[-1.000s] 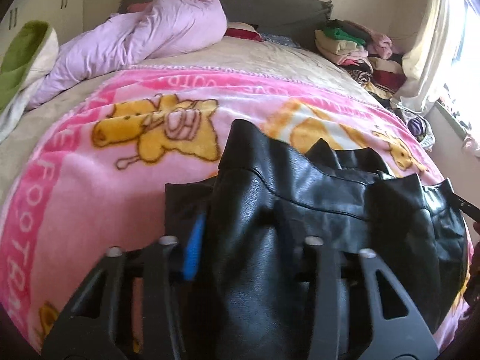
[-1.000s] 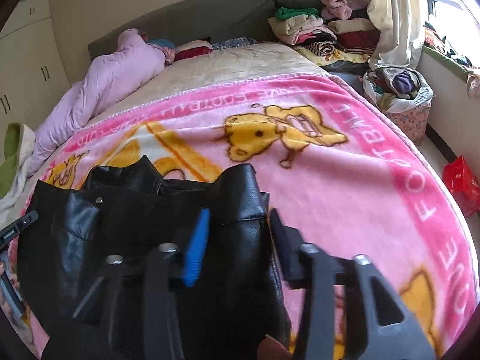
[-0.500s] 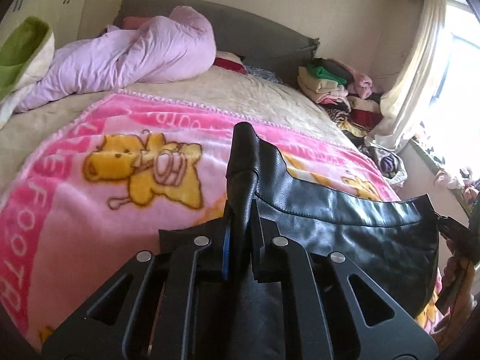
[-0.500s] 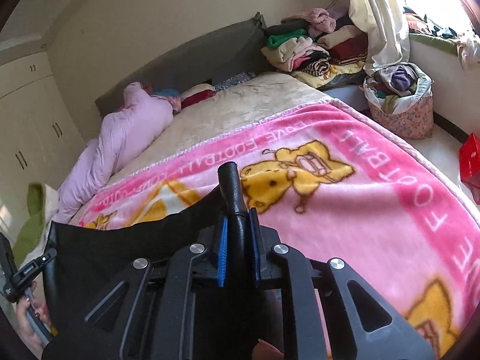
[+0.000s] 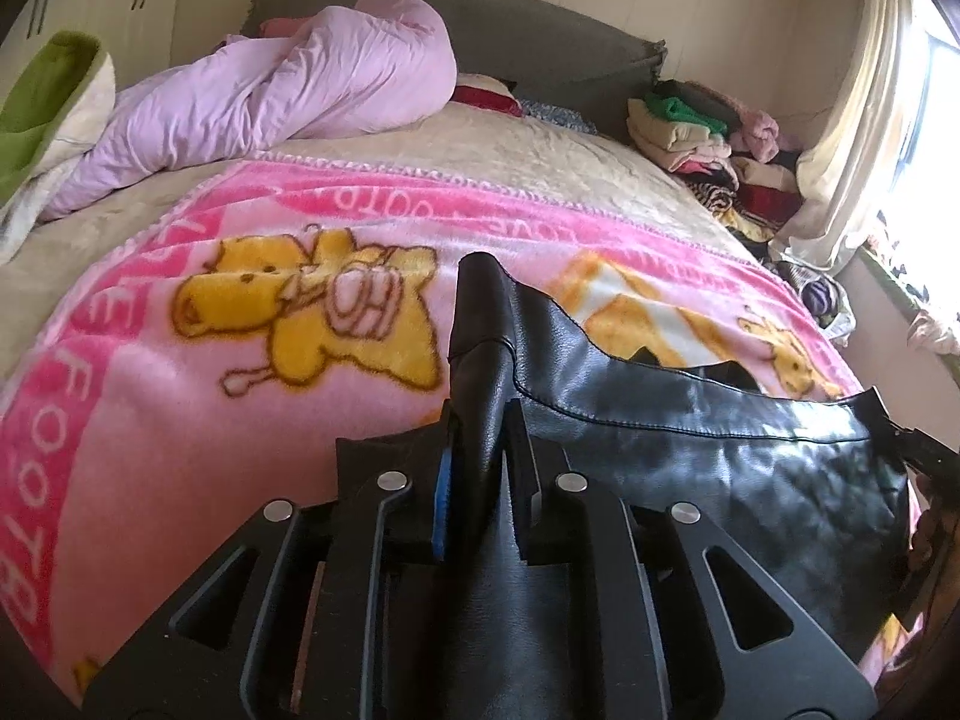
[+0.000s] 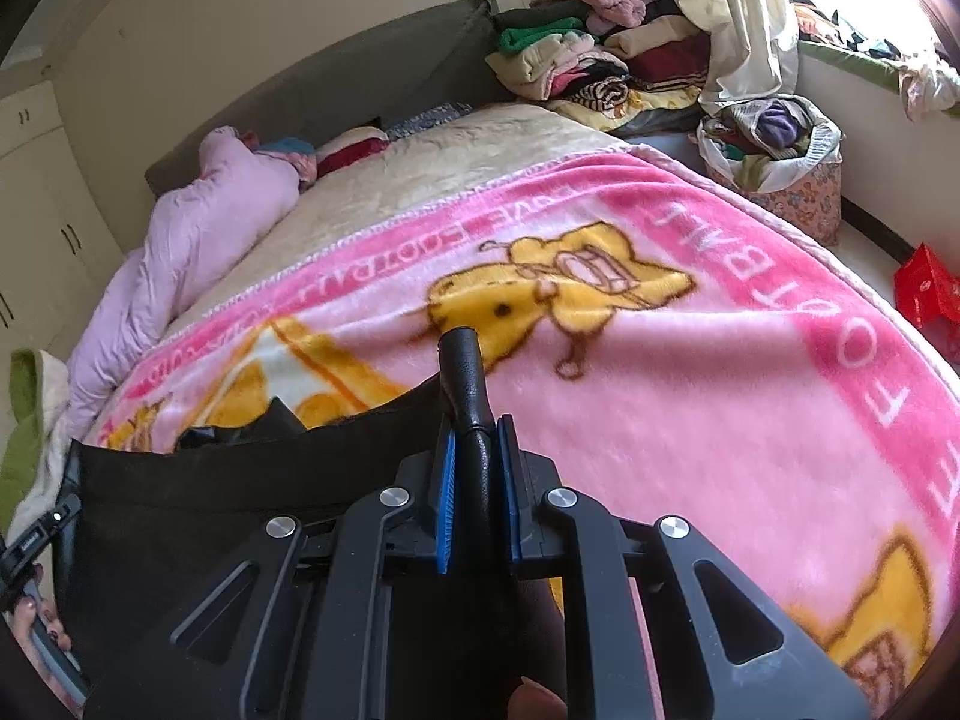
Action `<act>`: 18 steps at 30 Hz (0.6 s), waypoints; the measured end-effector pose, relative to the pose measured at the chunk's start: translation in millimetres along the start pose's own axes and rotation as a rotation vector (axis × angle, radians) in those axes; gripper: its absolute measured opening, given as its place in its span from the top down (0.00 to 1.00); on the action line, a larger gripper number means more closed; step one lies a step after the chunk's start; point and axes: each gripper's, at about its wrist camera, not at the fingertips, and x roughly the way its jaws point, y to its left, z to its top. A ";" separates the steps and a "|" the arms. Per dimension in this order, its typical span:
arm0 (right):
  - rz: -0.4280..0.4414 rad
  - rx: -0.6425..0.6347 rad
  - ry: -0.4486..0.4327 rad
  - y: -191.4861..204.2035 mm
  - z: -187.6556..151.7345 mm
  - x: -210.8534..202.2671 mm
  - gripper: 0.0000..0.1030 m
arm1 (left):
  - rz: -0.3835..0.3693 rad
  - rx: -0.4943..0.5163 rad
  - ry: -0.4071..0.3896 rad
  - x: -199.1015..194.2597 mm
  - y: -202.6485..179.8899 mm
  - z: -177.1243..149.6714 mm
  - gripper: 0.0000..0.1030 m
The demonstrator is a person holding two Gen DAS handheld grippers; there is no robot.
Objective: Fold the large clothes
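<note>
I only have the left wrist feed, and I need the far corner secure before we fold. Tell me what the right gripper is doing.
Observer: The right gripper is shut on a rolled edge of the black leather garment, which is pinched between its blue pads.
Operator: Report what is under that corner.
Observer: The pink blanket. The pinched edge stands up above it, and the bare blanket runs on to the bed's right edge.
Operator: Check the floor on that side.
Observer: A red box sits on the floor beside the bed.
</note>
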 end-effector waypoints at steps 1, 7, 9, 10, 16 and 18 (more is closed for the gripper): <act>-0.015 -0.004 0.012 0.3 -2.3 2.3 0.88 | 0.002 0.002 0.003 2.3 0.3 -0.3 0.90; -0.052 -0.003 0.060 -5.8 -16.2 15.8 0.86 | 0.027 0.008 0.031 14.8 4.2 -7.6 0.83; -0.051 0.002 0.066 -7.4 -19.2 18.5 0.85 | 0.041 0.009 0.042 19.4 4.9 -10.9 0.80; -0.052 0.003 0.069 -7.8 -20.2 19.2 0.85 | 0.044 0.008 0.048 21.2 5.2 -11.8 0.78; -0.075 0.035 0.080 -13.5 -21.8 16.3 0.62 | 0.106 -0.008 0.066 21.0 8.8 -13.3 0.51; -0.046 0.076 0.078 -21.7 -22.0 7.1 0.49 | 0.121 -0.007 0.068 15.0 7.9 -12.6 0.37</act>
